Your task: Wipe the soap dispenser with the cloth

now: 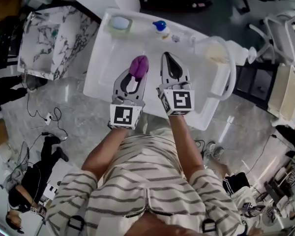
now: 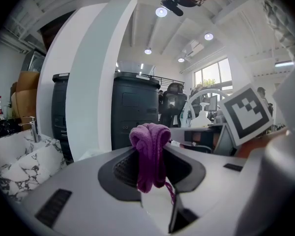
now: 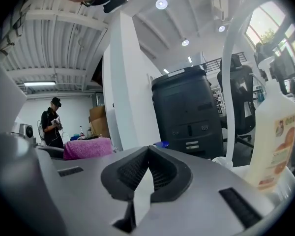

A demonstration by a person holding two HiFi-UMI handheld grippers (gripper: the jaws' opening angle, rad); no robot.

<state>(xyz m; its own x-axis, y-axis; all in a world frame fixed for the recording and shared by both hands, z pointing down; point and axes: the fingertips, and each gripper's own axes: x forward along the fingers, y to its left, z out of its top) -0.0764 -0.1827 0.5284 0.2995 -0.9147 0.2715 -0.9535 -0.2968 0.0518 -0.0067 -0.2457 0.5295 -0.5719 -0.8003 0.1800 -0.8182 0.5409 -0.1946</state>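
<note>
At frame centre over a white table (image 1: 102,77), the left gripper (image 1: 137,75) clamps a bunched purple cloth (image 1: 139,65). Beside it, the right gripper (image 1: 169,58) is closed and empty. The soap dispenser (image 3: 273,132) stands untouched at the right gripper view's right edge.

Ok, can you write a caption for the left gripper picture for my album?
Left gripper shut on a purple cloth, a white soap dispenser standing far behind at the right.

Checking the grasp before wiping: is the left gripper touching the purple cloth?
Touching. The left gripper view shows the left gripper with its jaws pinched on the purple cloth.
</note>
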